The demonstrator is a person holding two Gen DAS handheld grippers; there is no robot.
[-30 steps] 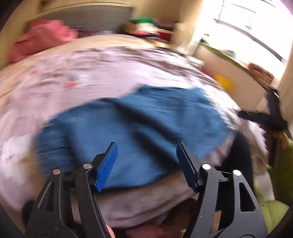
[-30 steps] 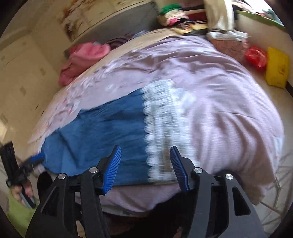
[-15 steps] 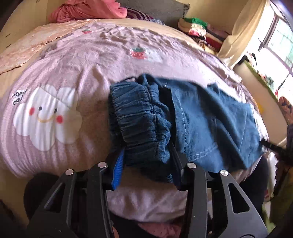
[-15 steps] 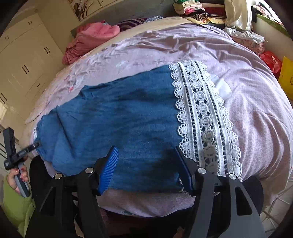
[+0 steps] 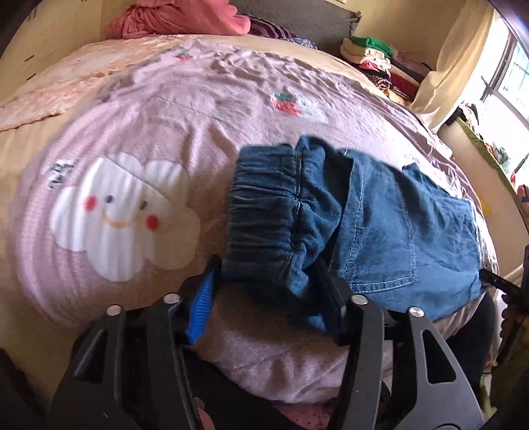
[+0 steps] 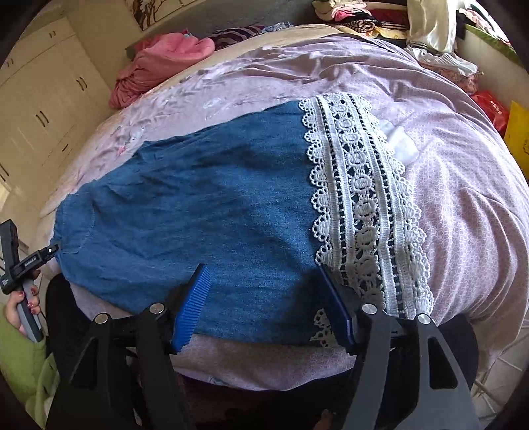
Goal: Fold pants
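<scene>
Blue denim pants (image 6: 198, 205) lie flat across the bed near its front edge, with a white lace hem (image 6: 363, 205) at the right. In the left wrist view the gathered elastic waistband (image 5: 264, 211) is bunched between the jaws of my left gripper (image 5: 267, 268). Those jaws are opening, and a corner of denim drapes over the right finger (image 5: 330, 297). My right gripper (image 6: 264, 274) hovers low over the leg beside the lace. Its jaws are opening, and the cloth lies flat under them, not pinched. The left gripper (image 6: 33, 261) also shows at the waist end, held by a hand (image 6: 20, 304).
A pink bedspread (image 5: 297, 357) with a cloud print (image 5: 125, 215) covers the bed. A pink clothing heap (image 5: 178, 16) and a clothes stack (image 5: 373, 53) sit at the far side. A wardrobe (image 6: 39, 109) stands left. Red and yellow bags (image 6: 489, 106) lie beside the bed at right.
The left gripper swung from the middle of the pants to the waistband, closed around it, then spread wider. The right gripper sank closer to the lace hem and its jaws widened slightly.
</scene>
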